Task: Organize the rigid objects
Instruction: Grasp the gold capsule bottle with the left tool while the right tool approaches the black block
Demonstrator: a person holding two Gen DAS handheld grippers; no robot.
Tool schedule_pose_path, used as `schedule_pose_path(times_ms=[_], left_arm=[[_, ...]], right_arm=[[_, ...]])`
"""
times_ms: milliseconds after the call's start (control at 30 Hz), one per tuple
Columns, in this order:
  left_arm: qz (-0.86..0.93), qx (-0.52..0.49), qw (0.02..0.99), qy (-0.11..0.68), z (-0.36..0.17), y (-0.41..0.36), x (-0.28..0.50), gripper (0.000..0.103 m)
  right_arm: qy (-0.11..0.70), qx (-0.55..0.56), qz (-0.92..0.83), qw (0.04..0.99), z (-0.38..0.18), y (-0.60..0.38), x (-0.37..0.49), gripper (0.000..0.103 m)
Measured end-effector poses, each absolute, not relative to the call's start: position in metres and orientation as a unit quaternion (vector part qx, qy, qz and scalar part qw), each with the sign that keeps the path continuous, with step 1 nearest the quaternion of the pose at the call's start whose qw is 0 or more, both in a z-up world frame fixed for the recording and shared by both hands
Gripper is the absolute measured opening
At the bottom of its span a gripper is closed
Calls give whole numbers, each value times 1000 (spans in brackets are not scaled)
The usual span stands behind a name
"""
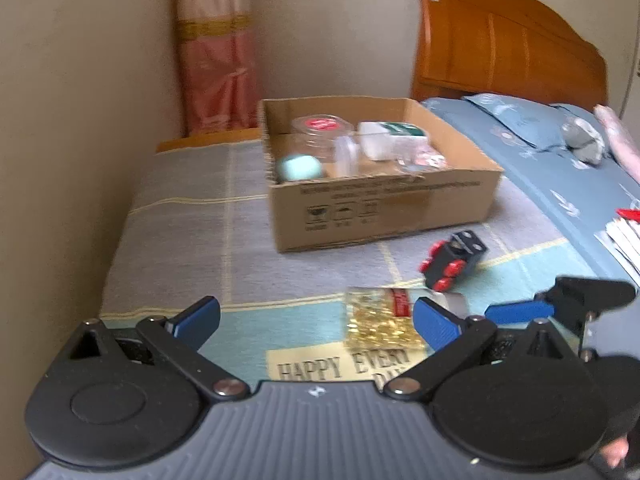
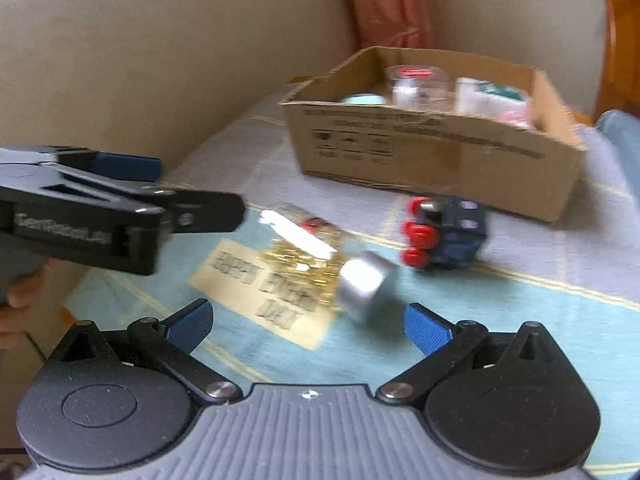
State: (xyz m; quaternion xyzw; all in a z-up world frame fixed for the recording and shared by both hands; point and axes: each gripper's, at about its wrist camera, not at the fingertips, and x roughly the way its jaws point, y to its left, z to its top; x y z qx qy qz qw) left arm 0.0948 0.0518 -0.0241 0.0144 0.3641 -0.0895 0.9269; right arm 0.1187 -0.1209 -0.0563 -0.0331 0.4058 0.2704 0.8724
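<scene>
A clear jar of gold pins with a silver lid (image 2: 320, 264) lies on its side on the blanket; it also shows in the left wrist view (image 1: 384, 320). A black cube with red knobs (image 2: 444, 236) lies beyond it, also in the left wrist view (image 1: 452, 260). An open cardboard box (image 1: 380, 204) holds a jar, a teal round thing and white packs. My left gripper (image 1: 316, 320) is open and empty, just before the pin jar. My right gripper (image 2: 308, 324) is open and empty, close to the jar's lid.
The box also shows in the right wrist view (image 2: 432, 148). A beige wall (image 1: 80, 120) runs along the left. A wooden headboard (image 1: 512, 44) and blue bedding (image 1: 560, 160) lie to the right. Papers (image 1: 624, 236) sit at the right edge.
</scene>
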Motion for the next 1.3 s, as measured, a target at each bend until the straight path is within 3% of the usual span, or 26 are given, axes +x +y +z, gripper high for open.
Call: schedule_pose_path(times_ms=[333,733,800,1300], left_arm=[[-164,25,901,400,-57,9,100,102],[-125,36,904,408,-82,-16,122,98],[-113,32,906,407,-84,-15,125,93],[-56,8,913,405,-84,40,138,93]], right_arm=[[411,-60,177,892,-65,-173,114,103],[416,-78,142,895,-87,-198,118,103],[415,-77,143,895,-87,-199,121,103],[408,-86,159,895,-87,-169,154,103]])
